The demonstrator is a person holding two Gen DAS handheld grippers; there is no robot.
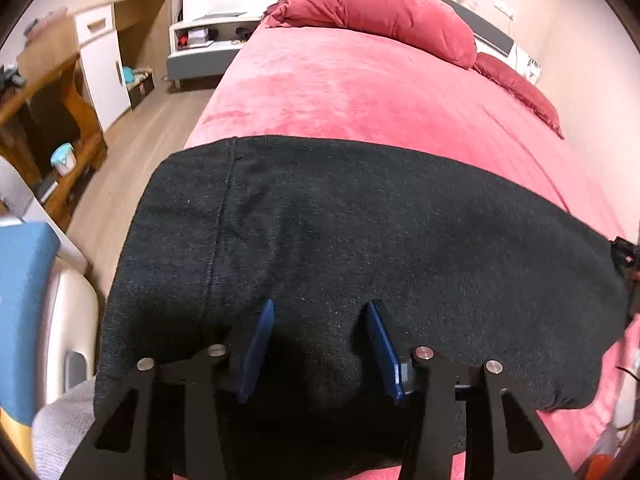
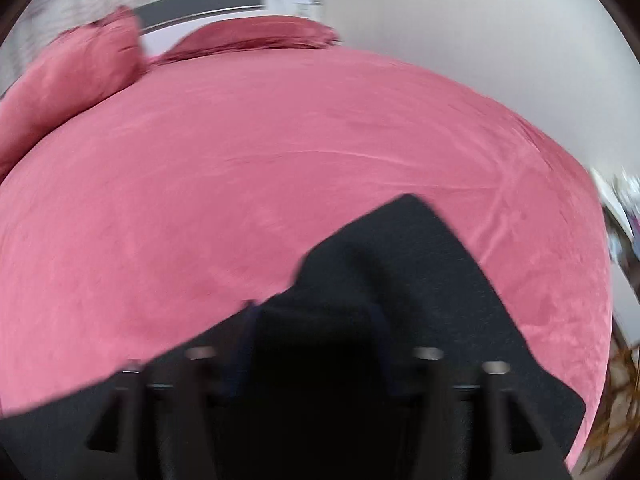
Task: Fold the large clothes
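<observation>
We find the black fleece garment (image 1: 360,240) spread across the foot edge of the pink bed (image 1: 360,92), well apart from the pillows (image 1: 380,8). It looks soft, thick and limp, and we expect it to sag and drag. Left claw (image 1: 318,344) stands wide over it, holding nothing. Right claw (image 2: 316,340) is blurred against black cloth; we cannot tell its state. We judge the seam (image 1: 220,220) and hem corners the best holds.

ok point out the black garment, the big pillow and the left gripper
black garment (image 1: 360,216), left wrist view, flat middle
big pillow (image 1: 376,4), left wrist view, puffy top
left gripper (image 1: 320,312), left wrist view, between fingertips
</observation>
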